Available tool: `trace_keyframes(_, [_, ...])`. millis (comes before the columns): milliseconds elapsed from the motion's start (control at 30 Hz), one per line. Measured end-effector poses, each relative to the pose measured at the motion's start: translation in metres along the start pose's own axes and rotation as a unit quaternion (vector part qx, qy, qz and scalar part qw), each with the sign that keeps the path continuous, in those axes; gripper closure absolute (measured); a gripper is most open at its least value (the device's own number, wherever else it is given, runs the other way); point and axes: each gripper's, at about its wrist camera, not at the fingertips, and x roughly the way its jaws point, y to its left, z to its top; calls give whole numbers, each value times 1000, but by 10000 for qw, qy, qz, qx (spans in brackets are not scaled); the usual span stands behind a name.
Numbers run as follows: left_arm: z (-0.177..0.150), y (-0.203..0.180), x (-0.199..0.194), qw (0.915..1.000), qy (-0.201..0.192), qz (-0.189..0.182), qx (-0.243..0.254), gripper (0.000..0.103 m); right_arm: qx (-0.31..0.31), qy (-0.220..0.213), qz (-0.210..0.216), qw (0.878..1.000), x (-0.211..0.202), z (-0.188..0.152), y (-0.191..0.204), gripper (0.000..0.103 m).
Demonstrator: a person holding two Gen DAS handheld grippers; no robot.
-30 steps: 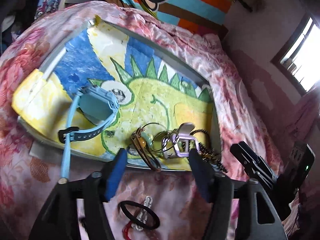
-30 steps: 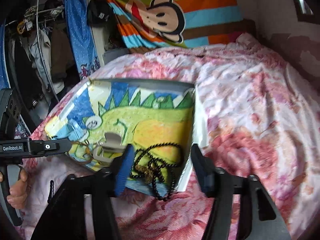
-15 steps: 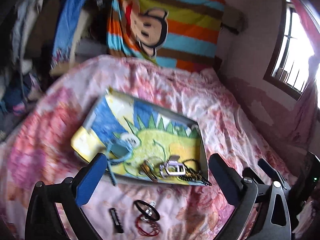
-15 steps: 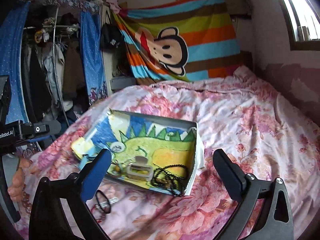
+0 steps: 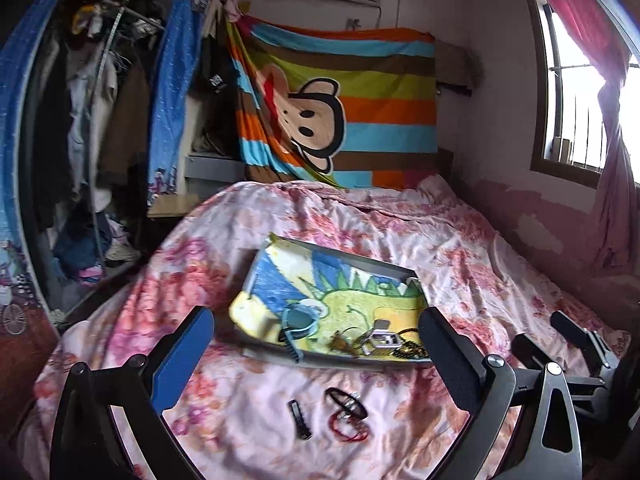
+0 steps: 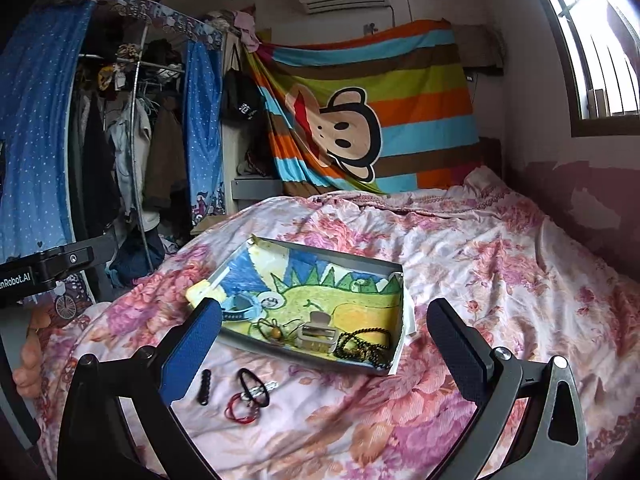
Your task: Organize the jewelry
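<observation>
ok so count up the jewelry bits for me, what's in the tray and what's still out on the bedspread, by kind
In the tray:
Blue watch: 1
Pendant cord with amber bead: 1
Pale hair claw: 1
Black bead necklace: 1

On the bedspread:
Black beaded clip: 1
Black hair tie: 1
Red cord loop: 1

Total: 7

Tray (image 6: 372, 266) on bed (image 6: 500, 264), hair ties (image 6: 248, 394) before it.

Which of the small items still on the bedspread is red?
The red cord loop, nearest the camera; the black hair tie and short black beaded piece beside it are dark.
</observation>
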Motion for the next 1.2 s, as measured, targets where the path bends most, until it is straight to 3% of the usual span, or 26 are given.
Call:
trace_keyframes(267, [-20, 28, -20, 9994, 41, 331, -107, 0, -77, 91, 33, 9999, -15, -16, 14, 2])
trace_keyframes(567, [-60, 54, -30, 9978, 284, 590, -36, 0, -292, 485, 198, 9982, -13, -46, 31, 2])
trace_keyframes(1200, [-100, 81, 10, 9941, 921, 557, -100, 0, -559, 1297, 192, 9898, 14, -87, 41, 2])
